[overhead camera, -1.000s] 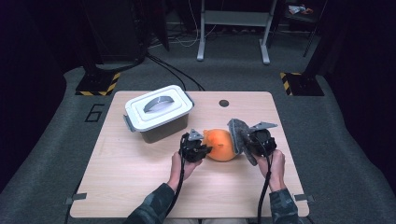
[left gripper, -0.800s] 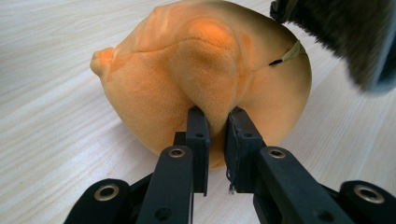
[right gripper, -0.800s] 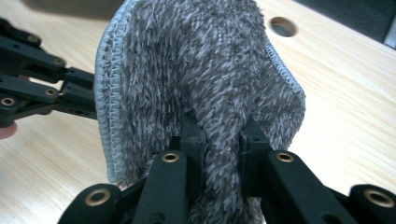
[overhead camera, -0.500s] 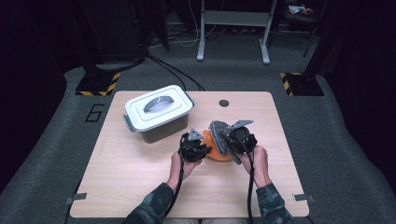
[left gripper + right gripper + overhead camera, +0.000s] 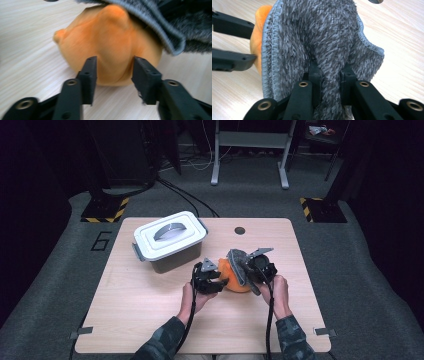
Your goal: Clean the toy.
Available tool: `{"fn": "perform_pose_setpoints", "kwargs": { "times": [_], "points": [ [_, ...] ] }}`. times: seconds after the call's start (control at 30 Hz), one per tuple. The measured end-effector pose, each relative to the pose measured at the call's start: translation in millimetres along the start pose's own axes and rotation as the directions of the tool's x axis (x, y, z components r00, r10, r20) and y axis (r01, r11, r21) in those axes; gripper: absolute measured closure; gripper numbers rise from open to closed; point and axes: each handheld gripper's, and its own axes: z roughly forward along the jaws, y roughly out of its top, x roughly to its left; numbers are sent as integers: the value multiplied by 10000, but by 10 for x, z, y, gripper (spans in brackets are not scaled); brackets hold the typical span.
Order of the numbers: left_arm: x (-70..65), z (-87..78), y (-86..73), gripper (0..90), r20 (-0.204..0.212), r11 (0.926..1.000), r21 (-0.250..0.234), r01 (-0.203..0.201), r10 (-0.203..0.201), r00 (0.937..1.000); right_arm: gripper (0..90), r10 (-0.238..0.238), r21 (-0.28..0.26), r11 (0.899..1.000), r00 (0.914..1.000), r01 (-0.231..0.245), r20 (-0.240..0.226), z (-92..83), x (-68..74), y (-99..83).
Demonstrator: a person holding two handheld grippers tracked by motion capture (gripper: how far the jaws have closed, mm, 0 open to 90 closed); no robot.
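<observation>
A soft orange ball-like thing [image 5: 231, 280] lies on the wooden table [image 5: 150, 320], right of centre. A grey fluffy cloth [image 5: 239, 265] hangs over its right side. My right gripper [image 5: 329, 72] is shut on a fold of that cloth [image 5: 317, 37] and holds it against the orange thing [image 5: 258, 37]. My left gripper [image 5: 113, 67] sits at the orange thing's left side. Its jaws have just been opening and now stand apart on either side of a bulge of the orange thing [image 5: 110, 45], with the cloth's hem [image 5: 160, 27] above.
A white lidded box [image 5: 170, 240] with a grey handle stands at the back left of the table. A small dark round hole [image 5: 240, 230] sits near the far edge. Both forearms come in over the table's near edge. Dark floor surrounds the table.
My right gripper has carried the grey cloth leftward onto the orange thing. My left gripper has stayed in place beside it.
</observation>
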Motion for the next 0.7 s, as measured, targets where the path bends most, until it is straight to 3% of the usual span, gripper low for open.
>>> {"fn": "perform_pose_setpoints", "kwargs": {
  "times": [0.13,0.3,0.43,0.53,0.7],
  "points": [
    [40,43,0,411,-11,9990,153,-410,411,9992,763,-31,1,10000,10000,31,-66,8,-22,13],
    [-12,128,44,395,115,9946,349,-974,971,9952,764,-37,16,10000,10000,37,-83,14,-37,17],
    [-34,183,42,455,188,9916,443,-1216,1208,9925,764,-8,87,10000,10000,8,-40,30,-29,14],
    [-39,191,41,549,102,9888,504,-1403,1400,9901,764,39,26,10000,10000,-39,-88,44,-33,0],
    [-15,186,28,703,17,9915,465,-1217,1217,9926,764,188,-68,9998,9998,-188,-79,34,-26,-11]
  ]
}}
